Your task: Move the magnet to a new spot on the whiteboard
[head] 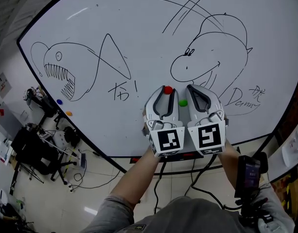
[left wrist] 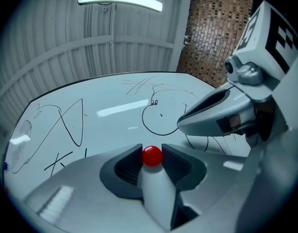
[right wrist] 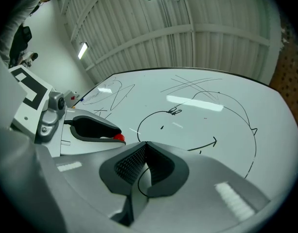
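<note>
The red magnet (left wrist: 151, 156) is sitting on the whiteboard (head: 139, 33) just below the dinosaur drawing (head: 207, 57), toward its left end. You are holding it with the left gripper (head: 165, 89). Its fingers (left wrist: 129, 163) are standing only a little apart, and their ribbed pads are pressing on both sides of the small round cap. The right gripper (right wrist: 145, 143) is waiting close by, also below the dinosaur drawing, with its fingers closed together on nothing.

I am judging the magnet to be light, hard and smooth, so it may be slipping out of the tips if you are squeezing it off-centre. Grip it across its widest part. It is probably clinging to the board, so expect a small pull when you are lifting it.

A green magnet (head: 183, 102) is also lying below the dinosaur drawing, between the two grippers, and it is crowding any move that way. Far left of the dinosaur drawing, a fish drawing (head: 66, 72) and a blue magnet (head: 59, 101) are staying well apart.
</note>
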### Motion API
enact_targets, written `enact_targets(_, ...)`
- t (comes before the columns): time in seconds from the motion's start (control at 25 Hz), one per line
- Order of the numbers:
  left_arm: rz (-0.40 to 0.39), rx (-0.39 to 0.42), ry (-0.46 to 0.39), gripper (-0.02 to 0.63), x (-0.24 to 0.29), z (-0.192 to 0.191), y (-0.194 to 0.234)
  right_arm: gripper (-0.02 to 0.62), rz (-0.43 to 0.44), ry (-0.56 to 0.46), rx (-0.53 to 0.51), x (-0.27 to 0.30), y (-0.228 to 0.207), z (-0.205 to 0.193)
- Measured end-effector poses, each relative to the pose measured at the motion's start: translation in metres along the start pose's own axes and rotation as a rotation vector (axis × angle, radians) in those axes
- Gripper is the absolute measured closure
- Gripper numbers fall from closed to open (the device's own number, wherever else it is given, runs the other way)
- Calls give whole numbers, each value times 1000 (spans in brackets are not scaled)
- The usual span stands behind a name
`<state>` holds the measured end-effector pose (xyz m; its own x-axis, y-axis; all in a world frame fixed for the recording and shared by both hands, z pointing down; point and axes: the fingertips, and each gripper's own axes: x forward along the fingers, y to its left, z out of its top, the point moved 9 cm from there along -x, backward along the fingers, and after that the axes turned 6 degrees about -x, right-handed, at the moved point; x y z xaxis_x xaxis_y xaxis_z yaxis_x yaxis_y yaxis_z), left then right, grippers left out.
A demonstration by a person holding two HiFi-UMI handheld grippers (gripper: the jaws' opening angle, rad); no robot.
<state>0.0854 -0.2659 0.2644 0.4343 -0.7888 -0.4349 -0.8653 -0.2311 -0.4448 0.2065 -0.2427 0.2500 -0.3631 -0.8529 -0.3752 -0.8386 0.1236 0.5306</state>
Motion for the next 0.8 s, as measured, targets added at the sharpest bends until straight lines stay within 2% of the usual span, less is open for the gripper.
enact_targets(0.2, 12, -3, -25, 485, -11, 5, 15, 589, 19, -9, 0, 6, 13, 7)
enact_targets(0.4, 38, -13, -2, 485, -22, -3, 43, 589, 61, -32, 2, 20, 40, 20)
enact_targets(0.8, 185, -45, 67, 485, -62, -33, 146, 589, 177, -121, 17, 69, 121, 60)
